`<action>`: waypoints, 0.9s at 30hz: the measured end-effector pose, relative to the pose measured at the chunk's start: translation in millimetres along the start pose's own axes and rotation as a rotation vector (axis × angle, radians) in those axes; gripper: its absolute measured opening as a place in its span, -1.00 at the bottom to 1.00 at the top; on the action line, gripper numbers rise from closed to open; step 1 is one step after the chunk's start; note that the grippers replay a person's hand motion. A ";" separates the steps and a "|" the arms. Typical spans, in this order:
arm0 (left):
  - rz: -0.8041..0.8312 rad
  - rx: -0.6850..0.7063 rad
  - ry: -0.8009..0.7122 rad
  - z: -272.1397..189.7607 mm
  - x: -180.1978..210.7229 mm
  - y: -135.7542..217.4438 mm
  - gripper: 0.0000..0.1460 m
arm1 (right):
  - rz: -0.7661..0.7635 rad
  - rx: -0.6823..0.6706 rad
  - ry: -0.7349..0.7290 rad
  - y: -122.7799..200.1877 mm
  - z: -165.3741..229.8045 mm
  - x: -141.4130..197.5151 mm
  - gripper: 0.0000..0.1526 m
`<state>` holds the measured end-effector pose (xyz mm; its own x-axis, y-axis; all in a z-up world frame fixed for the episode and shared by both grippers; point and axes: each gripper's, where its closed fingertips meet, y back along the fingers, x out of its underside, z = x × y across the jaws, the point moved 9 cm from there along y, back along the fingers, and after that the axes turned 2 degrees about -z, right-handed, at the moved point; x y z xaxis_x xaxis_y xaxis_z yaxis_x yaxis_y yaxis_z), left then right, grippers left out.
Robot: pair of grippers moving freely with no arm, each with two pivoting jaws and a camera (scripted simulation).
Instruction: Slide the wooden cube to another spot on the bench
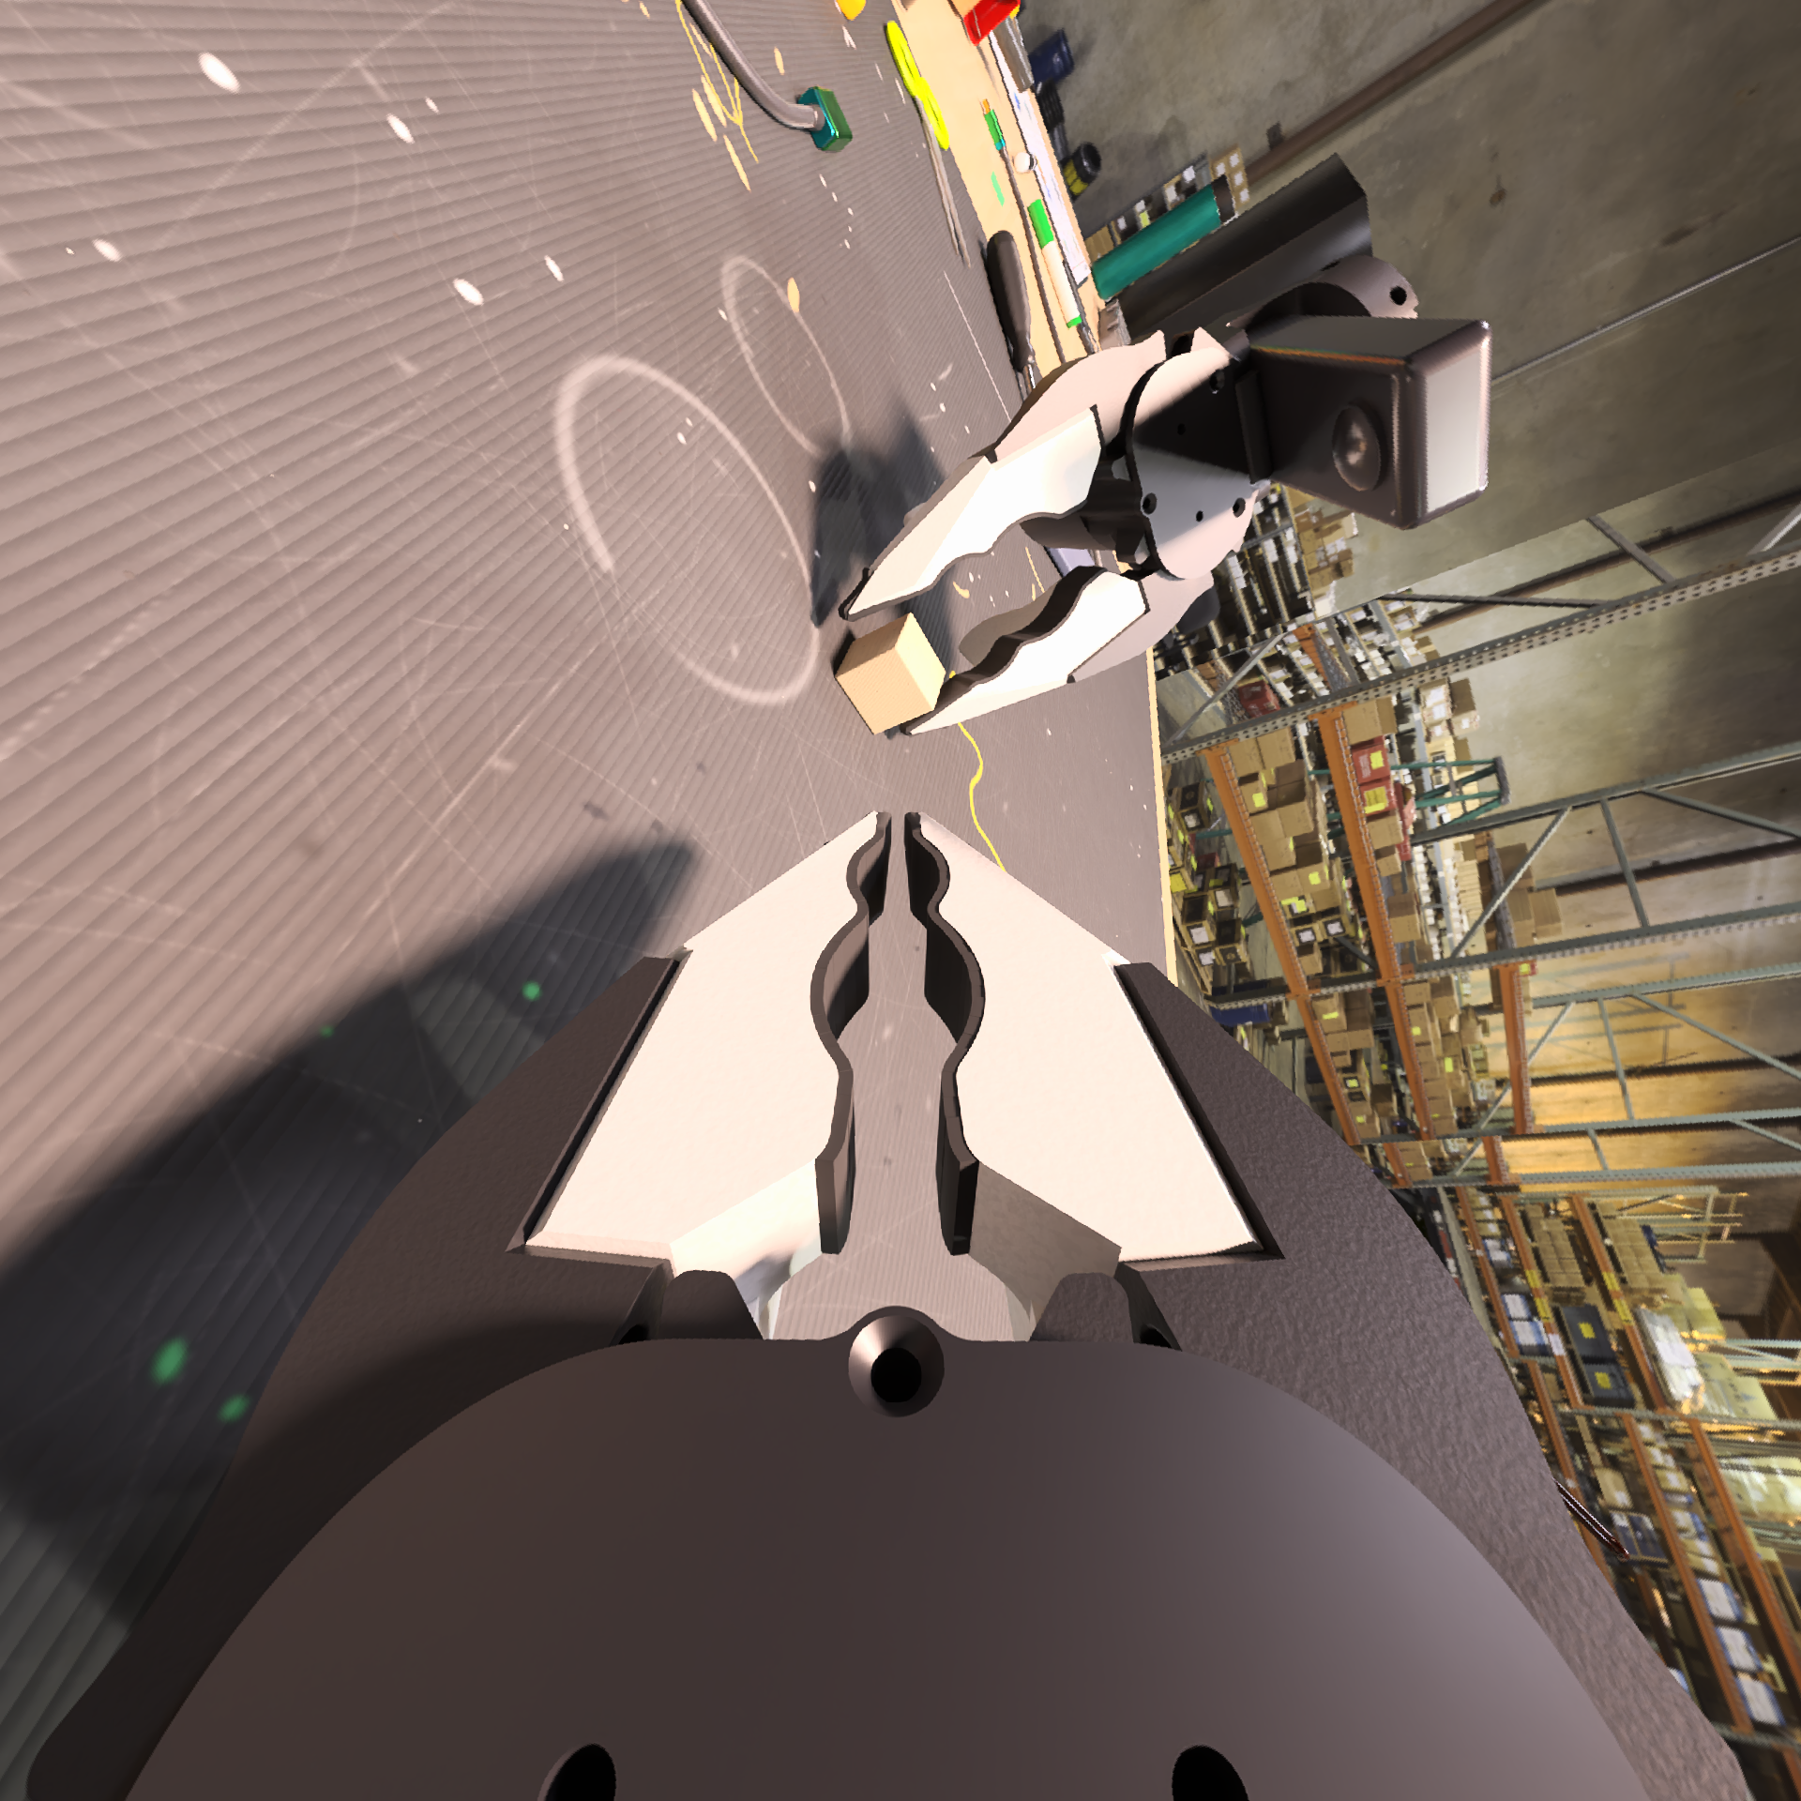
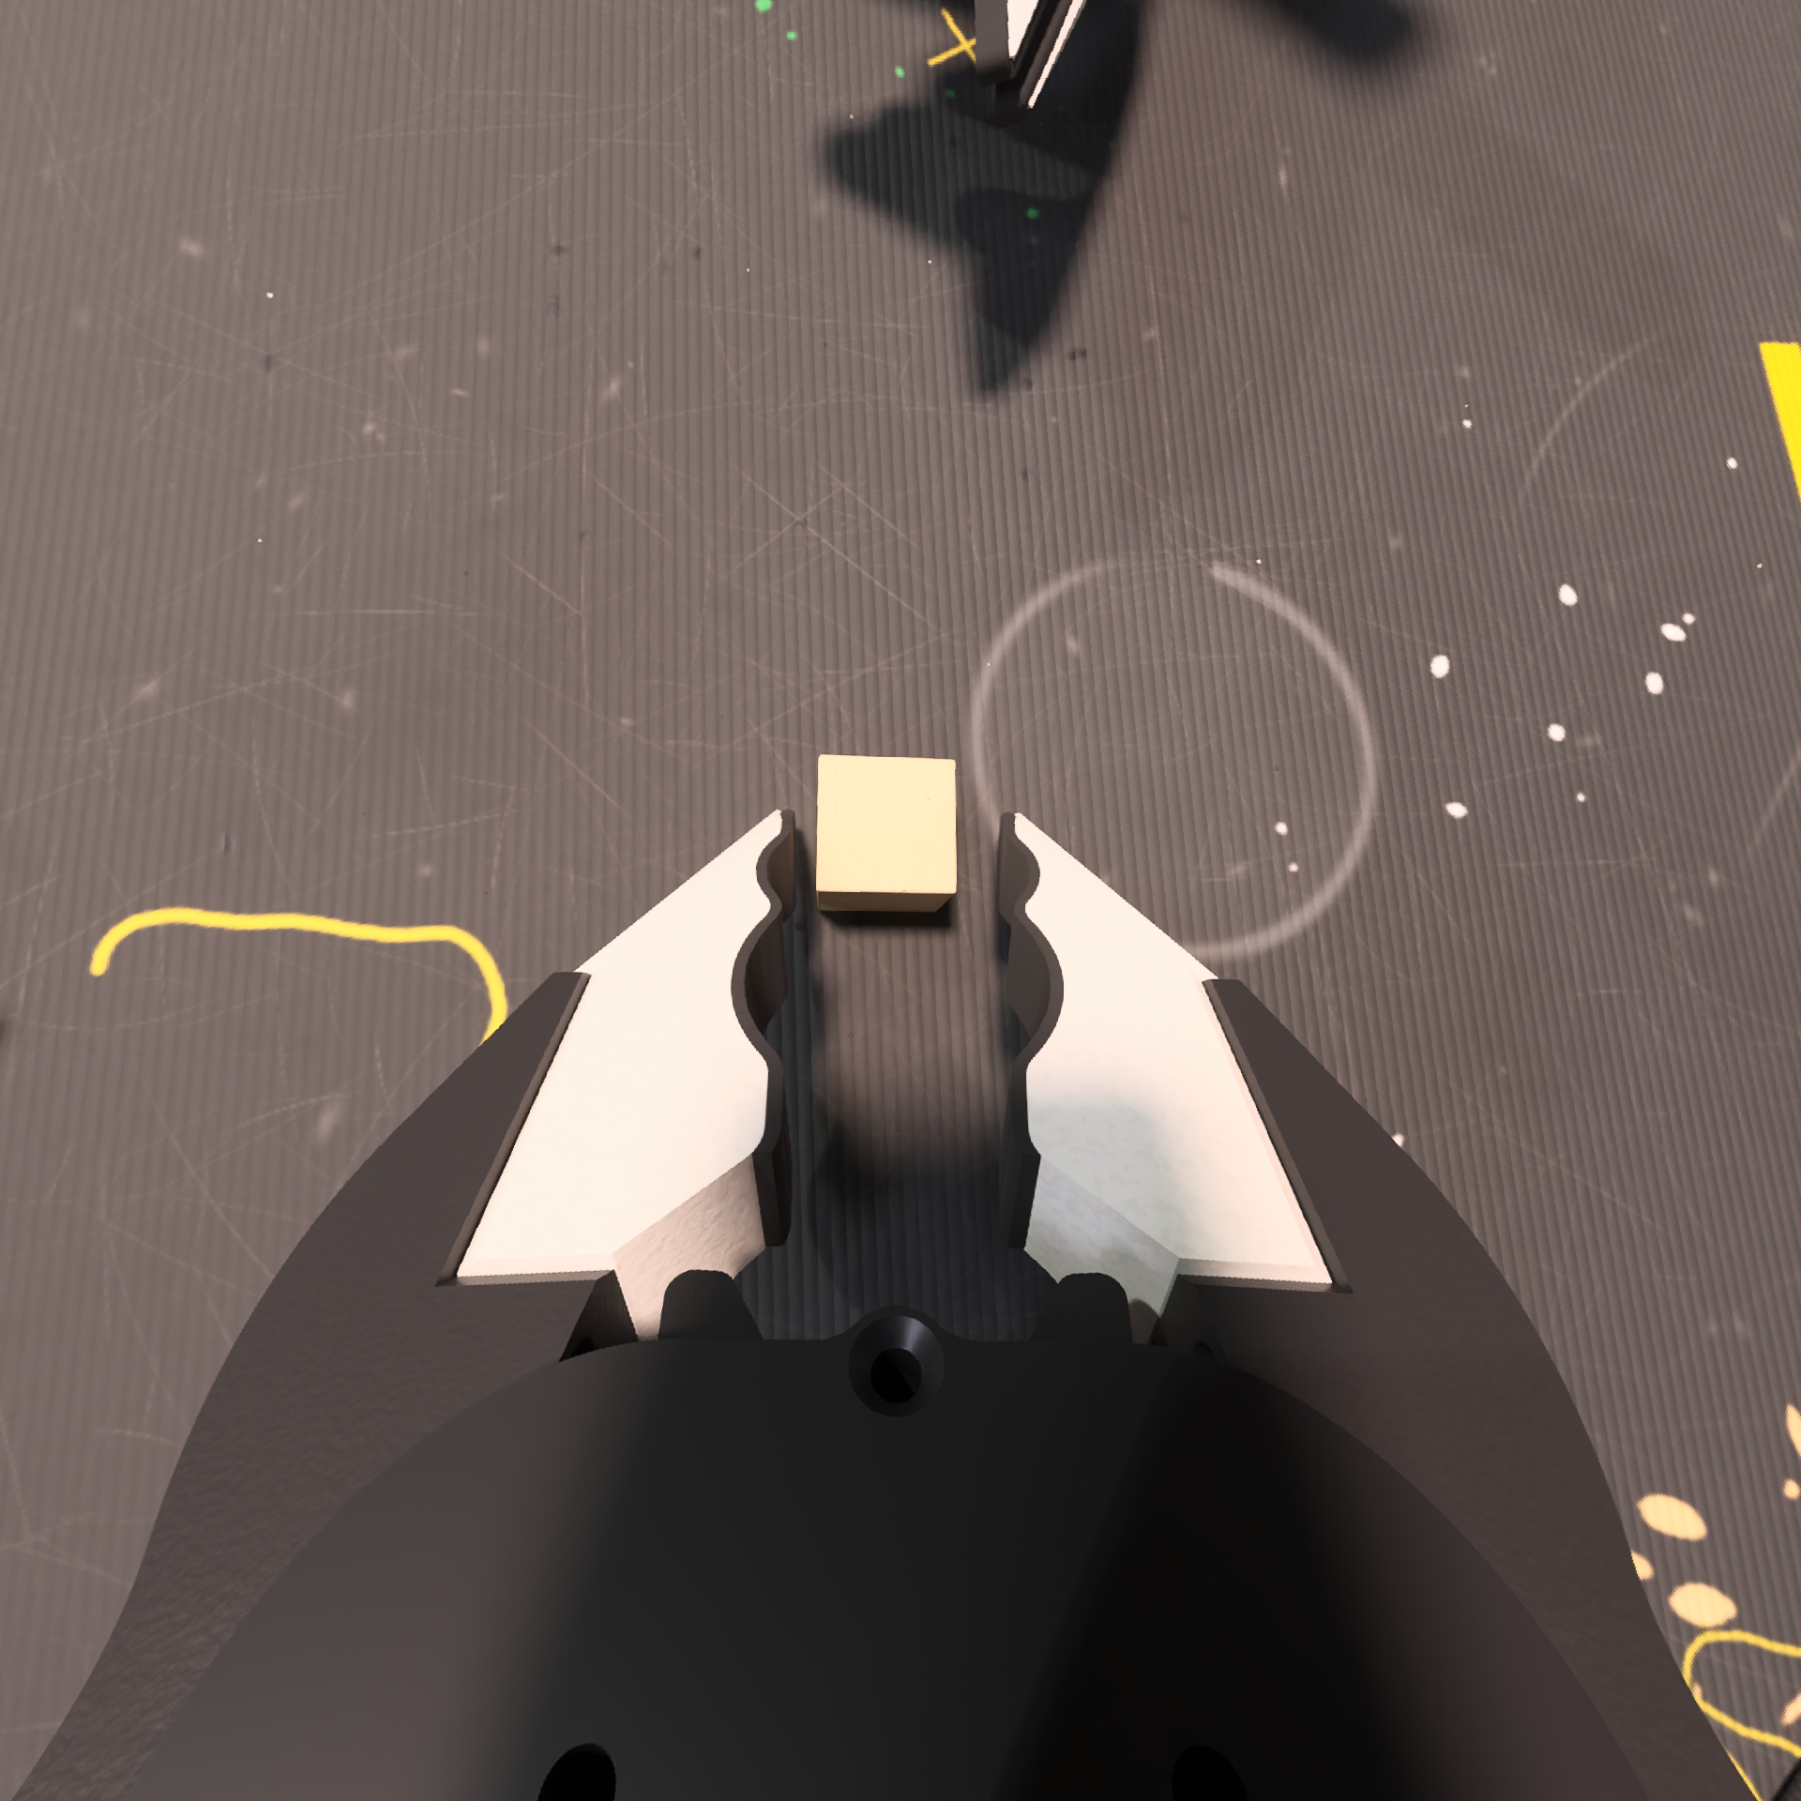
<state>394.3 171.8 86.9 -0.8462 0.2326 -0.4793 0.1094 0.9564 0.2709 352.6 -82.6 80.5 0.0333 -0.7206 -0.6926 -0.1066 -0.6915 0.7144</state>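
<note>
- The right gripper (image 2: pixel 897 823), a dark-bodied tool with two pale, wavy-edged fingers, is hanging over the bench with its jaws standing wide, wider than the cube.
- The small pale wooden cube (image 2: pixel 885 828) is sitting on the grey ribbed bench surface (image 2: pixel 390 487) at the mouth of those jaws, its near part lying between the two fingertips and its far part poking out ahead of them.
- A narrow gap is showing on each side of the cube, a slimmer one at the left fingertip and a broader one at the right, so neither finger is touching it in the right wrist view.
- In the left wrist view the same right gripper (image 1: pixel 892 663) is reaching down at a slant, and the cube (image 1: pixel 889 672) is resting between its tips; whether the lower fingertip is touching the cube there I cannot tell.
- The left gripper (image 1: pixel 898 823), of the same dark and pale build, is hovering with its jaws drawn almost together, only a thin slit showing between the tips and nothing held in them.
- The cube is lying ahead of the left jaws, a little apart from them.
- A faint whitish ring mark (image 2: pixel 1174 760) on the bench is lying just to the right of the right jaws, its edge passing close by the cube.
- A thin yellow scribbled line (image 2: pixel 292 926) is curling on the bench to the left of the right jaws.
</note>
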 end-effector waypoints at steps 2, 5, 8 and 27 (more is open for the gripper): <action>0.000 0.003 -0.003 -0.6 -0.4 -0.5 -0.97 | -0.003 -0.006 -0.002 0.0 0.2 0.9 -0.53; -0.002 0.010 0.000 -0.4 -0.8 -1.8 -0.97 | -0.003 -0.015 -0.003 -0.5 0.8 0.7 -0.63; -0.001 0.013 0.003 -0.1 -1.3 -2.9 -0.97 | 0.015 0.016 0.023 1.8 -0.3 0.9 -0.63; 0.120 0.034 0.011 2.7 -5.5 -30.8 -0.97 | -0.228 0.120 -0.300 49.9 -37.7 20.2 -0.11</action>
<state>397.0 141.5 79.0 -0.8317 0.3438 -0.4361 0.2274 0.9273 0.2973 385.4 -133.5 105.9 -0.2209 -0.4901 -0.8432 -0.2460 -0.8086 0.5344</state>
